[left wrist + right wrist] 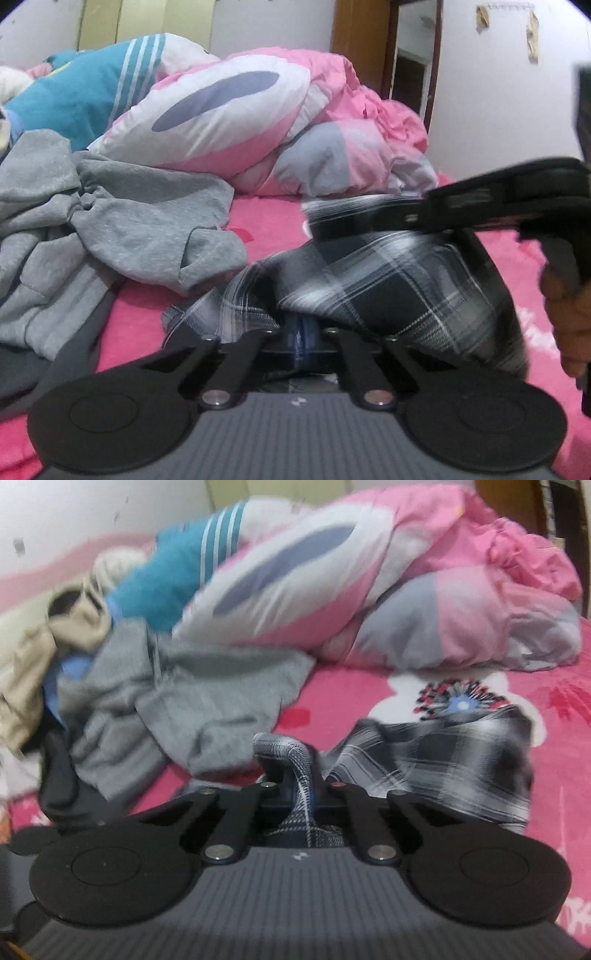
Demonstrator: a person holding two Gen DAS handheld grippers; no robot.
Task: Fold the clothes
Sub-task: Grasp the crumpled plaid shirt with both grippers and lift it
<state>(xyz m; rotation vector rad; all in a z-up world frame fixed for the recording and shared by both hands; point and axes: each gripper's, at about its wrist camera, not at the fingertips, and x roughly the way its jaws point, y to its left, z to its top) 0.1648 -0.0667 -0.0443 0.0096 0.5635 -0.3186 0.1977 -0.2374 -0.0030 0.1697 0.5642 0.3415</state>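
Both grippers' fingers [303, 332] [299, 794] pinch plaid shirt [388, 280].

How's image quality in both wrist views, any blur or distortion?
Left wrist: plaid shirt and right gripper motion-smeared, gray sweatshirt fairly sharp, fisheye bends the door frame. Right wrist: blurred nearly throughout, the clothes pile worst; the left gripper's body sits at the left edge. Lighting flat, no glare.
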